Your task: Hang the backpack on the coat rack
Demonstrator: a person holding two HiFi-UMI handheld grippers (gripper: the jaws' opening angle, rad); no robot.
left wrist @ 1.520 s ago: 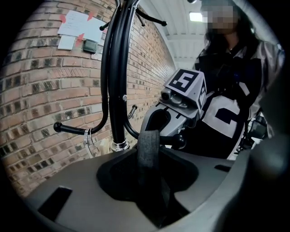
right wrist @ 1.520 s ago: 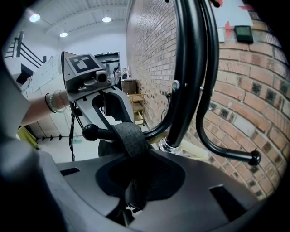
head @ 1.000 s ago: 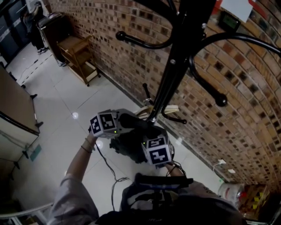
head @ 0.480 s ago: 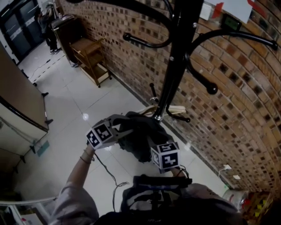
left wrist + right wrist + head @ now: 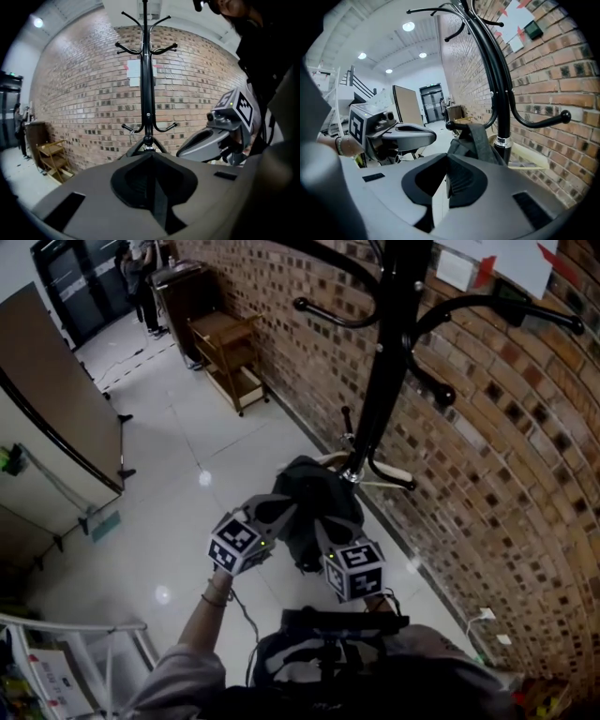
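The black coat rack (image 5: pixel 384 362) stands against the brick wall. The black backpack (image 5: pixel 314 502) hangs low by its base, its strap (image 5: pixel 480 136) looped over a lower hook (image 5: pixel 450 125). My left gripper (image 5: pixel 284 510) sits just left of the bag. Its jaws are shut with nothing between them, and in its own view (image 5: pixel 151 157) they point at the rack's pole (image 5: pixel 146 93). My right gripper (image 5: pixel 324 527) is just below the bag, also shut and empty (image 5: pixel 447 159), a little short of the strap. The upper hooks (image 5: pixel 520 310) are bare.
A brick wall (image 5: pixel 487 474) runs behind the rack, with papers (image 5: pixel 487 263) pinned to it. A wooden trolley (image 5: pixel 230 357) stands further along the wall. A brown partition (image 5: pixel 56 418) is at the left. A white rail (image 5: pixel 75 629) is at the bottom left, and a cable (image 5: pixel 246 615) trails on the tiled floor.
Both grippers had open jaws at the backpack. They have now drawn back a little toward me and shut empty. The backpack stays hanging on the lower hook.
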